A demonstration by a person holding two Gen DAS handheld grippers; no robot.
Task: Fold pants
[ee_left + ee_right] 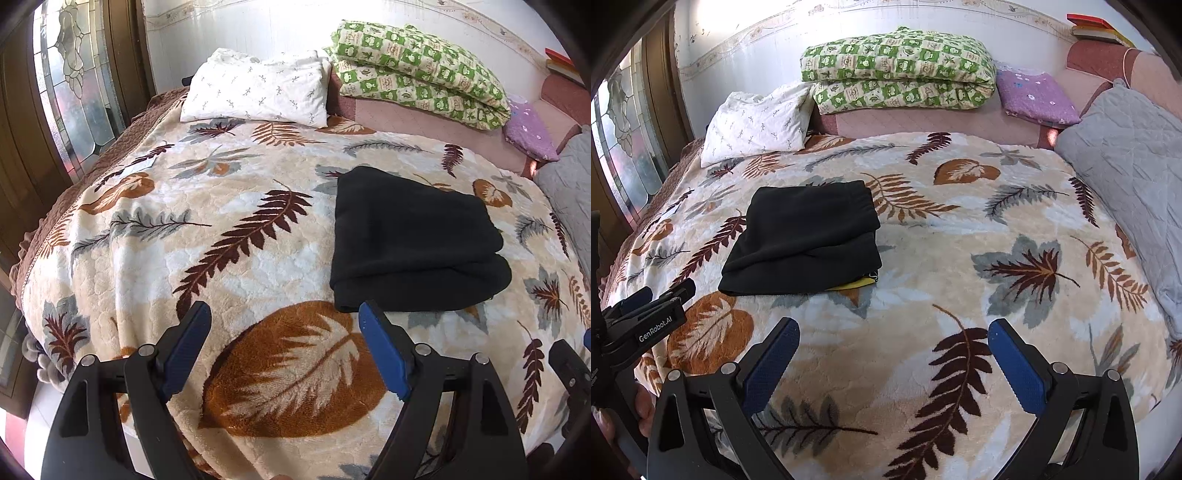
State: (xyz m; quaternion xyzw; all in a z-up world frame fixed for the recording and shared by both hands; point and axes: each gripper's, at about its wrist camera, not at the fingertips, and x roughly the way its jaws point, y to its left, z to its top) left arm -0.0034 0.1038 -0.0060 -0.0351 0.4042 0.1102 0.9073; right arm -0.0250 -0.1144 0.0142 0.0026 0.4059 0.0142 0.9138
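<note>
Both jaws wide apart, empty.

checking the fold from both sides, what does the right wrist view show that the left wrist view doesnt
Only the right wrist view shows a yellow edge poking out under the folded black pants, the left gripper's "GenRobot.AI" label, and most of the grey quilted pillow.

Only the left wrist view shows the brown bedspread edge and more of the glass door.

Both show the pants lying on the leaf blanket, the white pillow, the green quilt, and open, empty grippers: right, left.
</note>
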